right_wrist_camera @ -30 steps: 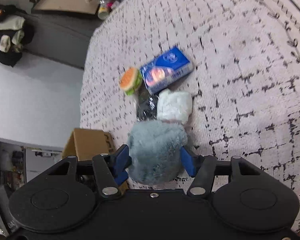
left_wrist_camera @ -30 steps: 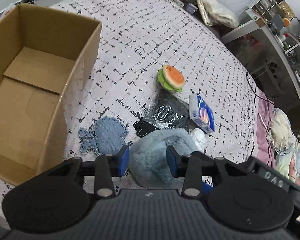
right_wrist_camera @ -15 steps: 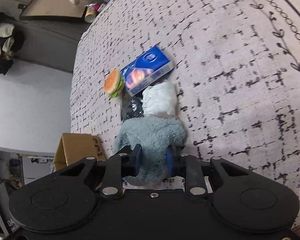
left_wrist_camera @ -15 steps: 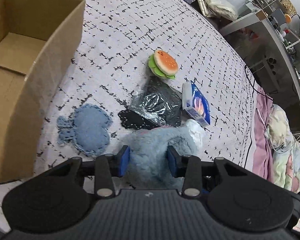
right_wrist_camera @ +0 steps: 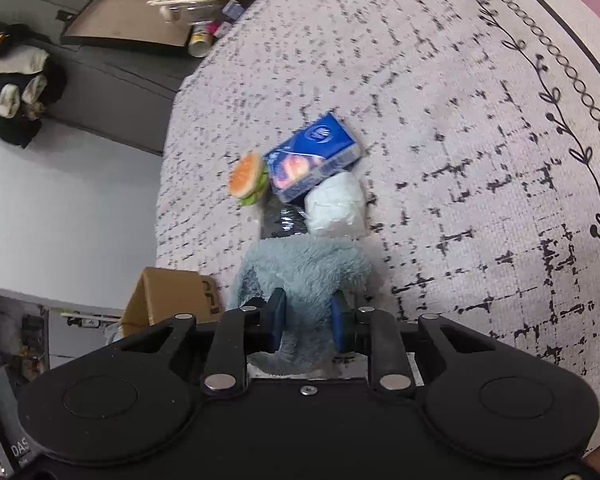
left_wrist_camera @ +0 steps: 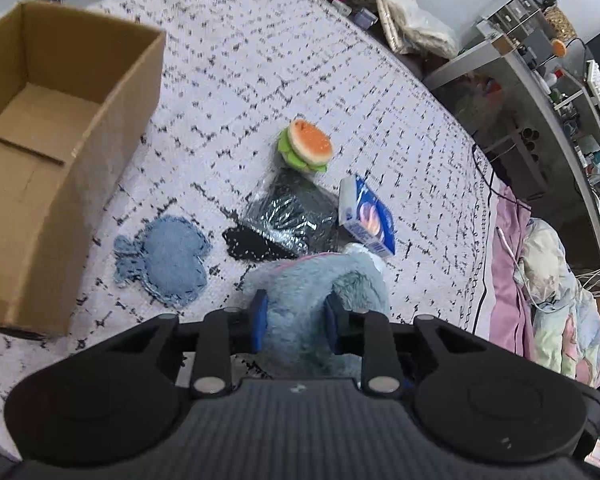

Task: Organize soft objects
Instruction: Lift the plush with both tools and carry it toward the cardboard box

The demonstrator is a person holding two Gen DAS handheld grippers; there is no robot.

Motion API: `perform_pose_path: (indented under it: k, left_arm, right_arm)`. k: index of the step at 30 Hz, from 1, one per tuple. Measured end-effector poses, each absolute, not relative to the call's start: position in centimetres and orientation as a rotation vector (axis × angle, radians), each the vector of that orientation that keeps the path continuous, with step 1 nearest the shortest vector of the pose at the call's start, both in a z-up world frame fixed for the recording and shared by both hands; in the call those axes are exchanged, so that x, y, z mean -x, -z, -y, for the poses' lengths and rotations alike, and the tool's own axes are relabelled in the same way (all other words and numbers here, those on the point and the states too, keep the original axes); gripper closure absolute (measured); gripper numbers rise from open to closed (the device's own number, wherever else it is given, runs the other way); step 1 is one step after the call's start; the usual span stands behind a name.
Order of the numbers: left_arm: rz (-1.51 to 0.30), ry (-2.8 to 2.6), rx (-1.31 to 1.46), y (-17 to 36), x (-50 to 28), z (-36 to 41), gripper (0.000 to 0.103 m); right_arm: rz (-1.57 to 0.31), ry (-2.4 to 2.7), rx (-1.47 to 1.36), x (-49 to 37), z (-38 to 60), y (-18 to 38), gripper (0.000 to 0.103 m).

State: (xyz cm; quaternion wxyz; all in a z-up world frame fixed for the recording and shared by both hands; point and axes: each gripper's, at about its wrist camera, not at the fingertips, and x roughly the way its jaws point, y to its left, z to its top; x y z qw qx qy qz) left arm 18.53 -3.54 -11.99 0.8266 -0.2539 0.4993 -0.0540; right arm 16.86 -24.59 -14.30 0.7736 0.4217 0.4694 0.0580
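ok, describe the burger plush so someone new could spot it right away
On the patterned bedspread, right of the open cardboard box, lies a cluster of small items. The burger plush sits at its far end, touching the shiny black bag. It alone is round, with an orange bun and green frill.

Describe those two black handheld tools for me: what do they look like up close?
Both are matte black plastic. The left gripper has a ribbed grey-black body, the right gripper a smooth one. Each has two round housings, two hinged arms with silver rivets, and blue pads on its fingers. White "DAS" lettering shows on the right one's edge.
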Motion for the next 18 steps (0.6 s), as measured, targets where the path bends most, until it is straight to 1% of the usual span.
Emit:
perform_pose_path:
  k: [18]
  left_arm:
    - [-0.926, 0.089, 0.516, 6.1, -14.8, 0.5, 0.076]
  right_arm:
    - [-0.902, -0.34, -0.864, -14.9, 22.2, 10.0, 0.08]
